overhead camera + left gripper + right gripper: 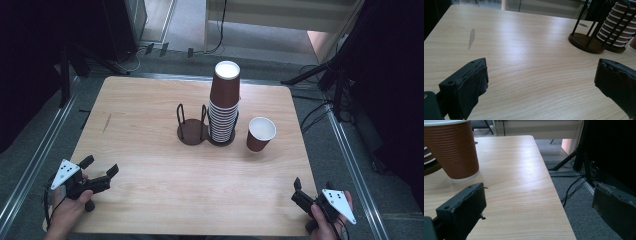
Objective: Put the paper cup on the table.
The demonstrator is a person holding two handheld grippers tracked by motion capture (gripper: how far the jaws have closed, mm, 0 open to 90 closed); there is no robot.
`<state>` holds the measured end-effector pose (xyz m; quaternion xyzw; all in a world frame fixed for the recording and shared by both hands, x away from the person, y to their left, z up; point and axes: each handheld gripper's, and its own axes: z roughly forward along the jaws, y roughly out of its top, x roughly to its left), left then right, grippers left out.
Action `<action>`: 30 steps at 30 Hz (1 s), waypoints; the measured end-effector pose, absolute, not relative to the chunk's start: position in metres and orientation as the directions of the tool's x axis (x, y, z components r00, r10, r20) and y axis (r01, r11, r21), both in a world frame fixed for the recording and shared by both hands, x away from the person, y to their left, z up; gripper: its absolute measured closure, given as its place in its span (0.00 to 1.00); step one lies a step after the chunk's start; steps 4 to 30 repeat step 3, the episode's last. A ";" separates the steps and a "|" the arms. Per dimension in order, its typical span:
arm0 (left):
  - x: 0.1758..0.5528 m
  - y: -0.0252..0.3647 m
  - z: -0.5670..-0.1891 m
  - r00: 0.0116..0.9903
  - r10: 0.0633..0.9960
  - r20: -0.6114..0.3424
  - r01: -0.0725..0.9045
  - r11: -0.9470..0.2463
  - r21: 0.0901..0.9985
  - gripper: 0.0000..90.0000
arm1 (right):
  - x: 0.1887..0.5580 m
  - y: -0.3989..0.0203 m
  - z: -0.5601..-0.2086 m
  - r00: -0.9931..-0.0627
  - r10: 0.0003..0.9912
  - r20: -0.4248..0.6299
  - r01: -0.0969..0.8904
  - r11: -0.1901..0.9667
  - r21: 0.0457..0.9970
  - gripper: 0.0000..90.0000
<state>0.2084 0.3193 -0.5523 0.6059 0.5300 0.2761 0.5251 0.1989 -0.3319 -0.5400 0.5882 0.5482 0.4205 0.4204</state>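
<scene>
Far left, near the front edge of the table [150, 175]: left gripper [99, 167], fingers spread wide, nothing between them, resting low over bare wood. In the left gripper view, same released fingers [467, 86] aimed toward the holder. Mid-table: dark 2-slot wire cup holder [192, 131], left slot vacant, right slot filled by a tall stack of brown ribbed cups [223, 112], topmost cup inverted, white base up. Just right of the stack, apart from it: 1 loose brown cup [260, 134], upright, mouth open, standing on the wood. Far right, front corner: right gripper [300, 189], fingers likewise released, empty, the loose cup close ahead in its own view. Judged progress: most cups stacked; 1 cup left to pick up and place; no grasp begun.
</scene>
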 end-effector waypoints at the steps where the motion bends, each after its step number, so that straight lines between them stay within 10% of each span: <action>1: 0.209 0.319 -0.552 0.284 0.933 -0.220 0.354 0.111 0.929 0.00 | 0.199 -0.332 -0.540 0.048 0.998 0.039 0.296 -0.051 0.954 0.00; 30: 0.210 0.318 -0.552 0.281 0.935 -0.216 0.368 0.103 0.924 0.00 | 0.200 -0.333 -0.540 0.034 0.998 0.048 0.298 -0.056 0.953 0.00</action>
